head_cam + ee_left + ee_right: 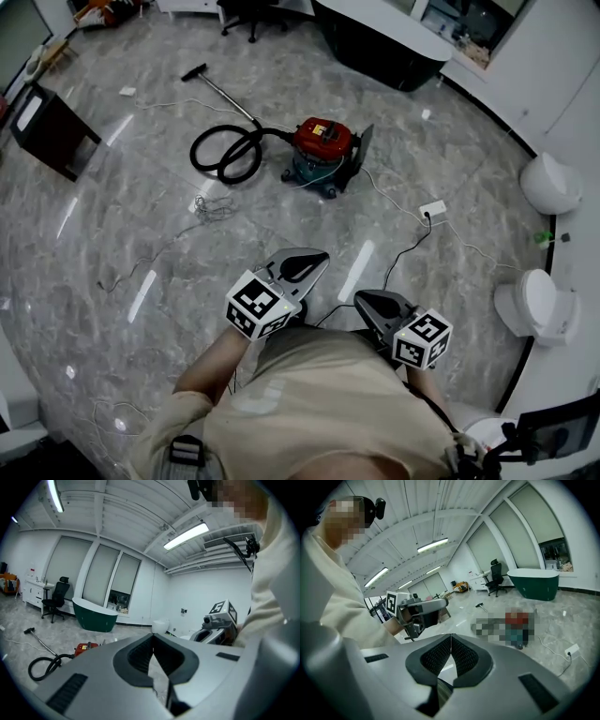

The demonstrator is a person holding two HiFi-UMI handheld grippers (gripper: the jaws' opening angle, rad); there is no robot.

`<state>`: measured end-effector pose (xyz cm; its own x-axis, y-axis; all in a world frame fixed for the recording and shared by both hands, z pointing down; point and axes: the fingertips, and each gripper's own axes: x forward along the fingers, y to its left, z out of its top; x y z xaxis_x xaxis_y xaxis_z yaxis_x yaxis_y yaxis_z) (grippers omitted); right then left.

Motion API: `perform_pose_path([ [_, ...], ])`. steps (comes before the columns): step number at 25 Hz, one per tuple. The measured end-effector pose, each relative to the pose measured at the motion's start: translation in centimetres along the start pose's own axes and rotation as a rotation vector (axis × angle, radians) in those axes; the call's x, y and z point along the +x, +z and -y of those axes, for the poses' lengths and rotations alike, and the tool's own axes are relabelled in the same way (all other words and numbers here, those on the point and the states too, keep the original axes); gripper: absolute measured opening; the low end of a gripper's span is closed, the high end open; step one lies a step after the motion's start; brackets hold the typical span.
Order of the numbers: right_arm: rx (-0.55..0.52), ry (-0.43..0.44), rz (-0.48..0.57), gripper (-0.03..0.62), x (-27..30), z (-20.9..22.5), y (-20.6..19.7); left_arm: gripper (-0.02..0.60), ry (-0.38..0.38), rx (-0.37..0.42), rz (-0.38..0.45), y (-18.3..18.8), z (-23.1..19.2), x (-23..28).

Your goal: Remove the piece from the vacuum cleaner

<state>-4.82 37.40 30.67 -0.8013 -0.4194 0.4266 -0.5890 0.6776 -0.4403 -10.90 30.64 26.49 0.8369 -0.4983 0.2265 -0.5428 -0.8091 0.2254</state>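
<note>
A red and teal canister vacuum cleaner (322,153) stands on the marble floor ahead, also in the left gripper view (86,648). Its black hose (228,153) coils to the left of it and a metal wand (225,97) runs off to a floor head (194,72). My left gripper (302,265) and right gripper (375,306) are held close to my body, well short of the vacuum cleaner. Both are shut with nothing between the jaws (153,640) (451,641). In the right gripper view the vacuum cleaner lies under a mosaic patch.
A white power strip (433,212) with cables lies right of the vacuum cleaner. A dark green bathtub (380,42) stands behind it, a dark cabinet (49,131) at the left, white toilets (548,183) at the right. Loose cables (211,206) trail across the floor.
</note>
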Motion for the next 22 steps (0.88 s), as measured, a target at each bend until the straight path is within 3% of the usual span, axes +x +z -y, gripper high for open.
perform_pose_path([
  [9, 0.004, 0.041, -0.026, 0.003, 2.6, 0.1, 1.5, 0.005, 0.049, -0.041, -0.008, -0.6, -3.3, -1.6],
  [22, 0.030, 0.130, 0.021, 0.003, 2.7, 6.2, 4.3, 0.005, 0.138, -0.038, -0.035, 1.2, -4.7, 3.1],
])
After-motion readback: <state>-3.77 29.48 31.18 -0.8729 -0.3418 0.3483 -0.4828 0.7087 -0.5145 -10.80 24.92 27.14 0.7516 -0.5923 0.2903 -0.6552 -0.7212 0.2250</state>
